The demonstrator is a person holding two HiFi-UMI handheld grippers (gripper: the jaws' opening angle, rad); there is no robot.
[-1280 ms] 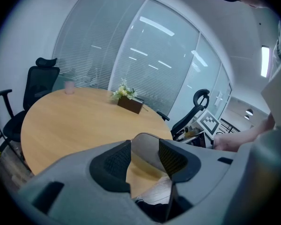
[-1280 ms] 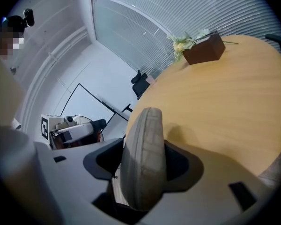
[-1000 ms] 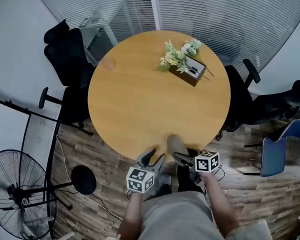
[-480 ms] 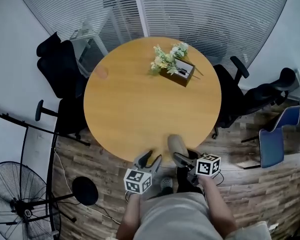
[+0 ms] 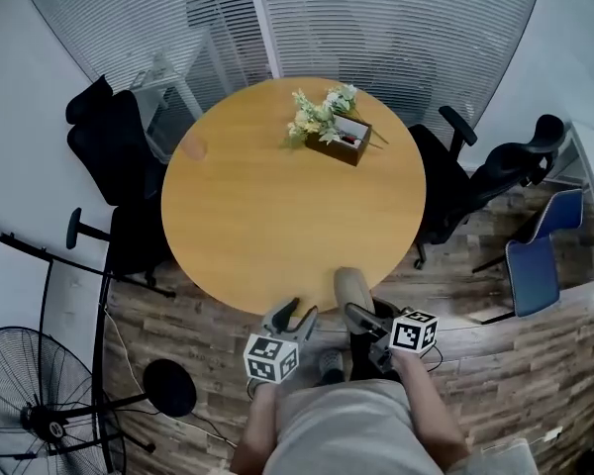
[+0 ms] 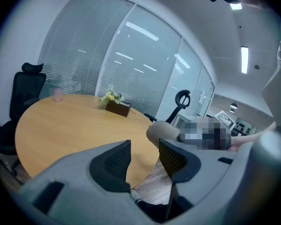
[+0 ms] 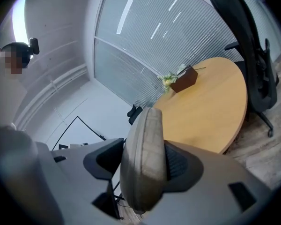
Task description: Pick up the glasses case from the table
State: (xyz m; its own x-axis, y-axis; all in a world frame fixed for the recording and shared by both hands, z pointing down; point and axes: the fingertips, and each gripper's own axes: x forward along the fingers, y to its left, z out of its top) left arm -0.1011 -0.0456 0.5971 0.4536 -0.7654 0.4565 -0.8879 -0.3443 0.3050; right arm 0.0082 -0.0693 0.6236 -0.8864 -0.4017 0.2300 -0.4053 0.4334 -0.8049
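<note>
Round table [image 5: 277, 216], biggest thing here. Smooth tan wood top, mostly bare, probably so the pick has room. Behind it is a glass wall with closed slatted blinds [image 5: 376, 28].

Black office chairs: one pushed back at the table's left [image 5: 109, 137], two at its right [image 5: 455, 181], all clear of the person. They have mesh or fabric backs and curved armrests. A blue chair [image 5: 533, 270] with a hard shell stands further right.

Floor fan [image 5: 40, 414] in the near left corner, with a round wire cage, on plank flooring.

Flower box [image 5: 342, 139] on the far side of the table: dark, rectangular, holding pale green and white flowers. It looks like decoration and sits well apart from the action.

Left gripper [image 6: 144, 146] is grey plastic with black ribbed pads. Its jaws stand apart with nothing between them, only table edge and floor beyond. It is parked low beside the person, likely just out of the way.

Right gripper [image 5: 356, 310] is clamped on the glasses case [image 7: 143, 158], a pad on each broad side, so the case stands on edge. Gripping across the thin dimension gives the firmest hold, I'd say.

The case is an oblong with rounded ends and a greyish-beige fabric-like skin with faint weave. From overhead it sits over the table's near edge. It appears lifted off the top, so the pick looks about done.

Small pink cup [image 5: 194, 147] at the far left rim, untouched.
</note>
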